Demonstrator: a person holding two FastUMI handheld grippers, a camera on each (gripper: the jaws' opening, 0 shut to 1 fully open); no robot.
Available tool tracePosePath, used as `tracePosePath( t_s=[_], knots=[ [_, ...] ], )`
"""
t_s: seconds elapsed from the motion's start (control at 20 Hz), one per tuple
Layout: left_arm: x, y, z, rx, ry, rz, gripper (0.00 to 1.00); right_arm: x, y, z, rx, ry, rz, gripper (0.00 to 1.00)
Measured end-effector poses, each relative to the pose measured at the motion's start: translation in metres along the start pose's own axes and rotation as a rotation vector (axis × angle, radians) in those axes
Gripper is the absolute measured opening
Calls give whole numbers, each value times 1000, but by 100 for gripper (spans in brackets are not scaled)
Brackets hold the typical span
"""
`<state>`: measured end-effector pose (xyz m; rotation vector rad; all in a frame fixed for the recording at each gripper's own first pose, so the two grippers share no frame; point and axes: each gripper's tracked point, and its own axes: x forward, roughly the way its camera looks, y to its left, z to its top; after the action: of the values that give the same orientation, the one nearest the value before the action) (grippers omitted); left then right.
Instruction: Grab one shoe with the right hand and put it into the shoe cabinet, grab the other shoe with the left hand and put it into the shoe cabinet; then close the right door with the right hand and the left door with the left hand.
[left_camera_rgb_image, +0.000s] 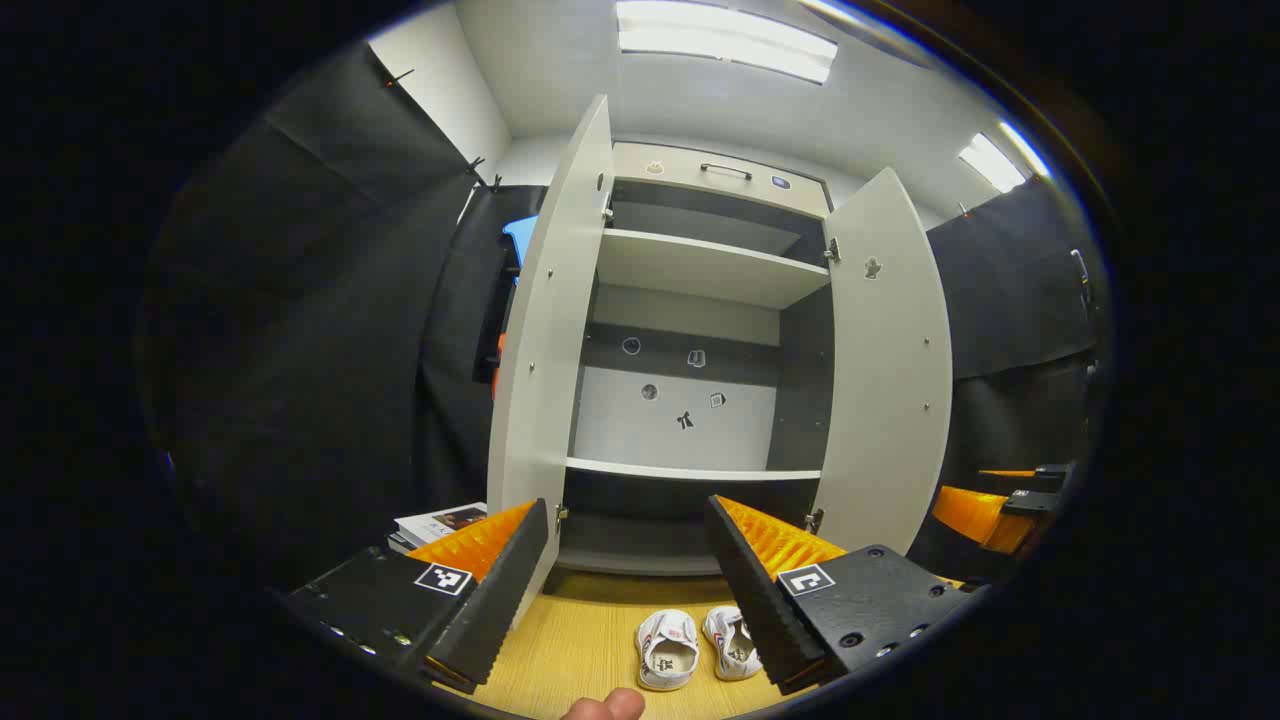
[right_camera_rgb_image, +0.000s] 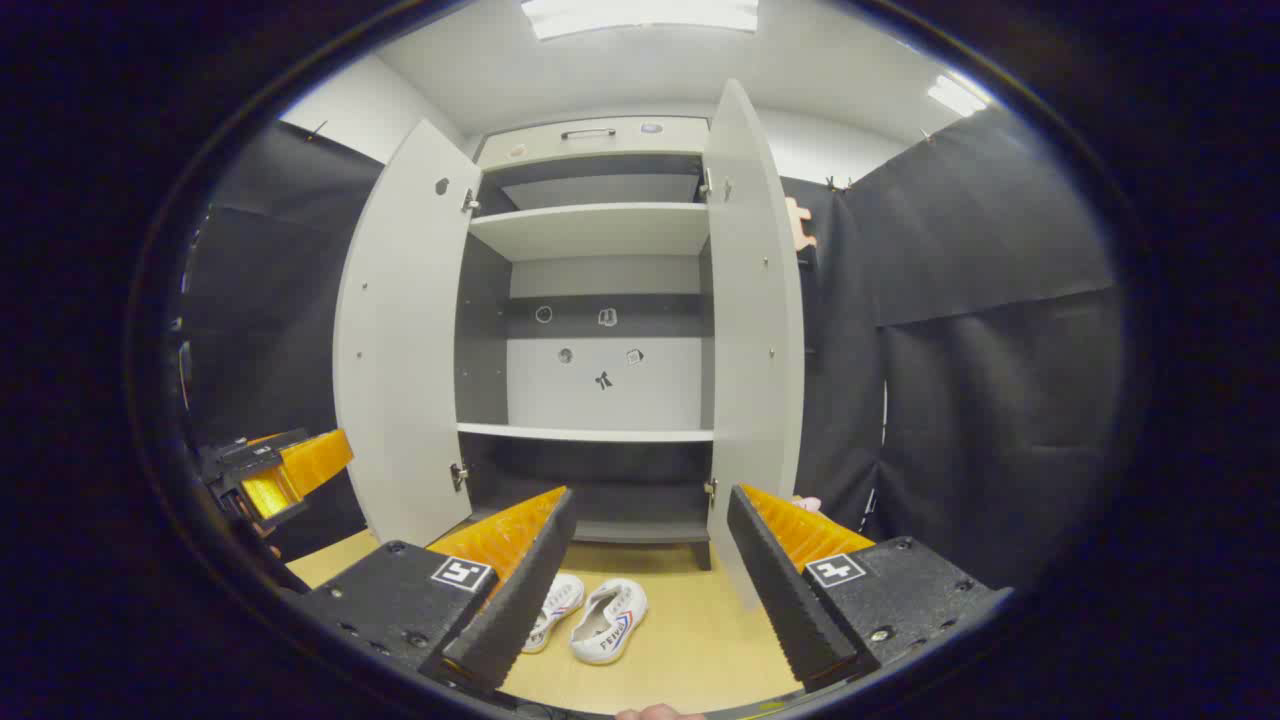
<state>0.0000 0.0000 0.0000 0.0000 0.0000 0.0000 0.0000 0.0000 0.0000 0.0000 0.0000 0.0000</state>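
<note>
Two white shoes lie side by side on the wooden floor in front of the shoe cabinet. In the left gripper view the left shoe and right shoe sit low between my fingers. In the right gripper view the pair shows as one shoe and the other, partly behind my finger. Both cabinet doors stand open: left door, right door. My left gripper is open and holds nothing. My right gripper is open too, above the shoes. The left gripper also shows at the left edge.
The cabinet has a top shelf and a lower shelf, both bare, and a low bottom compartment. A stack of papers lies on the floor left of the cabinet. Black cloth walls close both sides. The right gripper shows at the far right.
</note>
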Motion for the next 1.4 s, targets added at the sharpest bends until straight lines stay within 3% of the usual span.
tracePosePath(
  t_s=[1.4],
  knots=[
    [16, -13, -16, 23, 12, -37, 95, 14, -13, -3, 6, -2, -20, 99]
  ],
)
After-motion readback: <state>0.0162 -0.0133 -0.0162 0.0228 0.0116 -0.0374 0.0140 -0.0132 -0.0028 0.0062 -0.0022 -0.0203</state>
